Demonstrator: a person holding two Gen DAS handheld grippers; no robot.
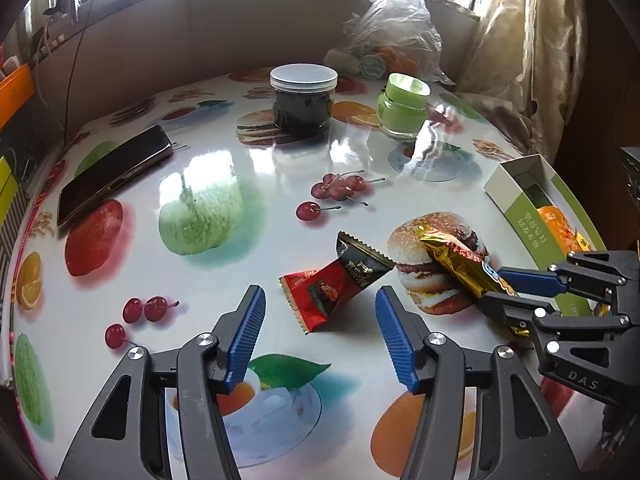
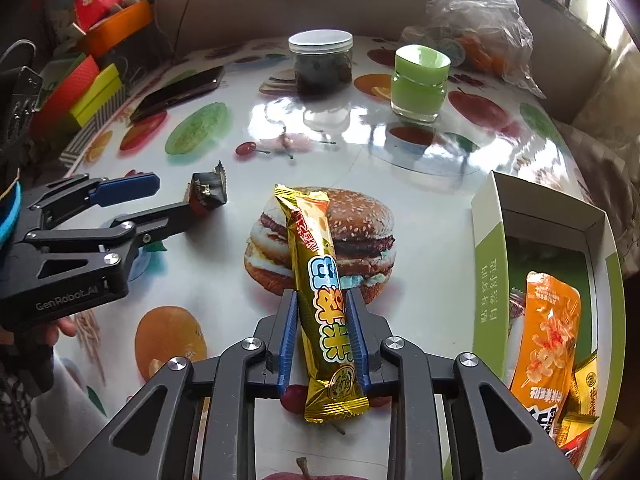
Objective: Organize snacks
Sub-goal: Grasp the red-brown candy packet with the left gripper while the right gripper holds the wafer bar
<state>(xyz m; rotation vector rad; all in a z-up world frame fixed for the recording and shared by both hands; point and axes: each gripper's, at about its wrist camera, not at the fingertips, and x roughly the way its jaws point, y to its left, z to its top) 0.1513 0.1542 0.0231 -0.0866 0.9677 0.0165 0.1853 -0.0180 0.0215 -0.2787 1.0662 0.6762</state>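
Note:
My right gripper point(image 2: 322, 300) is shut on a long gold snack bar point(image 2: 316, 280), held above the burger print; it also shows in the left wrist view point(image 1: 460, 264). My left gripper point(image 1: 320, 300) is open, its fingers on either side of a red and black snack packet point(image 1: 336, 284) lying on the table. In the right wrist view the left gripper point(image 2: 172, 196) reaches that packet point(image 2: 208, 192). A green and white box point(image 2: 488, 280) at the right holds an orange snack pack point(image 2: 548, 336) and other packets.
A dark jar with a white lid point(image 1: 303, 98), a green jar point(image 1: 403, 106), a phone point(image 1: 114, 174) and a plastic bag point(image 1: 394, 36) stand on the fruit-print table point(image 1: 280, 168). Coloured boxes point(image 2: 88, 92) sit off the left edge.

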